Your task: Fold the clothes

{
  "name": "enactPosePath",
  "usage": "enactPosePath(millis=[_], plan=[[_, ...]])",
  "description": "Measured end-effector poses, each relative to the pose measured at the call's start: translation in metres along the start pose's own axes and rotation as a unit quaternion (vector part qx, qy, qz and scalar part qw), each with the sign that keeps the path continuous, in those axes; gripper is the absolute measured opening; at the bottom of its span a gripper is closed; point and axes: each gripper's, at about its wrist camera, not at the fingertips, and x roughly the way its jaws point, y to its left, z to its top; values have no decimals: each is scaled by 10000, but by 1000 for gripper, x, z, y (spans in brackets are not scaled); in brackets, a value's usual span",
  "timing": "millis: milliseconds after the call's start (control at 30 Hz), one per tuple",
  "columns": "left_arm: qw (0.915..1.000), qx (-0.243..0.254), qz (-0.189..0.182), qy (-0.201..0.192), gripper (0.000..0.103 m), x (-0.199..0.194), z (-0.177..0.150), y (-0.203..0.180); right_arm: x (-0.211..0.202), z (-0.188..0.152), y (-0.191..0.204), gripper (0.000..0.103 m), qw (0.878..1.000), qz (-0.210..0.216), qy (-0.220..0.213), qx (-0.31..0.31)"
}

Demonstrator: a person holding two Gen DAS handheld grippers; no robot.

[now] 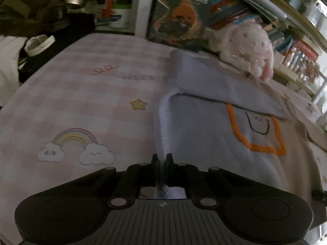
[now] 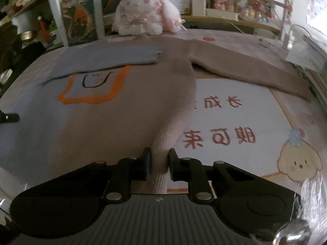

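While the sweater [image 2: 126, 110] lies flat across the pink checked surface [image 1: 81, 94], its blue sleeve [image 2: 106, 58] folded over the chest, the left claw [image 1: 161, 159] pinches its blue edge and the right claw [image 2: 159, 159] grips its tan edge.

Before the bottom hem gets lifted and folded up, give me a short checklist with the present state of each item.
1. Left hand-held gripper shut on the sweater, blue side hem: ok.
2. Right hand-held gripper pinching the brown side hem: ok, fabric bunched between the pads.
3. Blue sleeve folded across the chest: ok.
4. Brown sleeve folded in: not ok, it lies stretched outward.
5. Plush toy clear of the collar: cannot tell.
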Motion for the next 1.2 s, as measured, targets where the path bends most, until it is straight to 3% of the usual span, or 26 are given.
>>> enactPosePath(millis=[133, 467, 600, 700, 767, 833, 867, 900, 1000, 1200], plan=[[9998, 107, 173, -19, 5, 6, 6, 8, 7, 4, 13, 15, 9997, 111, 2, -211], [9998, 161, 111, -42, 7, 8, 6, 21, 13, 6, 27, 15, 9995, 69, -63, -287], [9998, 147, 76, -60, 14, 7, 5, 25, 12, 5, 30, 15, 9997, -52, -65, -238], [9998, 167, 118, -90, 17, 2, 6, 26, 8, 4, 32, 24, 9998, -162, -40, -116], [9994, 205, 204, -194, 29, -6, 6, 25, 3, 3, 33, 39, 9997, -245, -78, -4], [9985, 265, 310, -369, 58, -17, 4, 23, -5, 1, 34, 61, 9993, -291, -200, 114], [9978, 294, 365, -467, 80, -22, 3, 23, -8, 1, 35, 67, 9990, -325, -267, 166], [9967, 320, 423, -611, 88, -29, 1, 21, -12, -1, 37, 74, 9986, -375, -329, 200], [9944, 434, 495, -827, 96, -42, -5, 17, -21, -6, 43, 85, 9972, -540, -438, 274], [9923, 885, 285, -820, 97, -59, -28, 1, -36, -23, 60, 95, 9952, -824, -461, 270]])
